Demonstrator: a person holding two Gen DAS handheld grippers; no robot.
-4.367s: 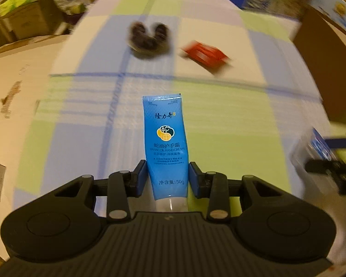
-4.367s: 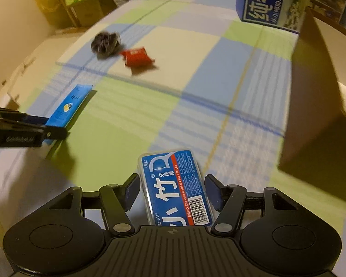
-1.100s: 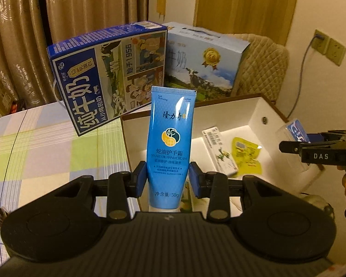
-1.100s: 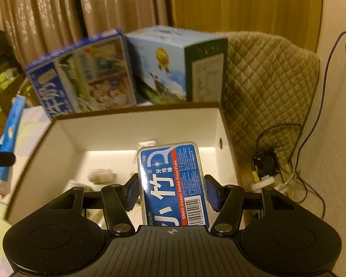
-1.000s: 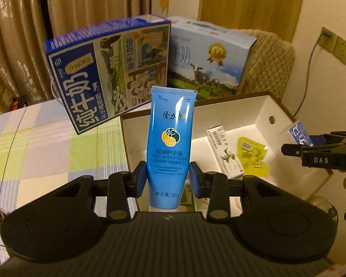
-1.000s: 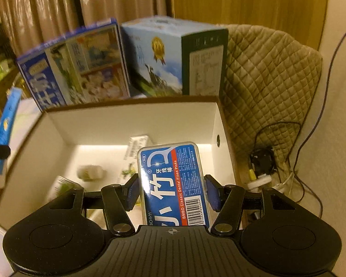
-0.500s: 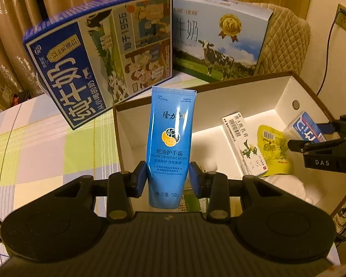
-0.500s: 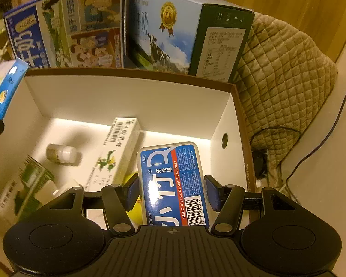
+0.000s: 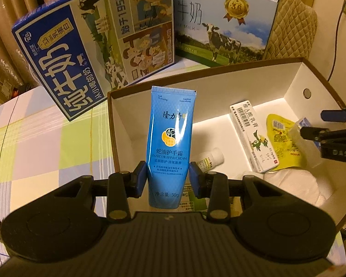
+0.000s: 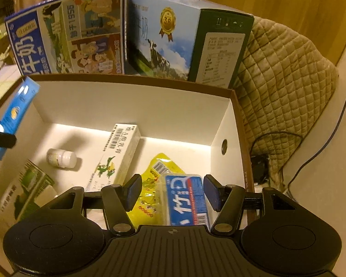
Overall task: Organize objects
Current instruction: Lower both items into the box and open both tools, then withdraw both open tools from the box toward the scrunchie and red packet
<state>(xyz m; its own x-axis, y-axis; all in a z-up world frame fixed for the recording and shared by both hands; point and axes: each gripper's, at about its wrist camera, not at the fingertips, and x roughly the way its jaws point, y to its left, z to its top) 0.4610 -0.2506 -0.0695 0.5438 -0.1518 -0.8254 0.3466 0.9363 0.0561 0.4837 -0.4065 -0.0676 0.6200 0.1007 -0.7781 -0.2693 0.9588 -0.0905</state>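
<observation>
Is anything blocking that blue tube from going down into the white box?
Nothing visible does. The left gripper holds the hand cream tube over the open box; a small white bottle lies just beyond it.

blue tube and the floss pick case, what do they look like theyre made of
Blue tube: likely soft glossy plastic, given the light streak on its face and flat crimped top. Floss pick case: seemingly hard clear plastic, with see-through rounded edges around a printed label.

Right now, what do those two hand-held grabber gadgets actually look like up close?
Both are matte black plastic. Each has a ribbed central body flanked by two round housings, with angled linkage arms joined by silver pivot pins. The left gripper and right gripper end in flat blue pads. Seen from the left wrist view, the right one carries white "DAS" lettering. No cables or sleeves show.
</observation>
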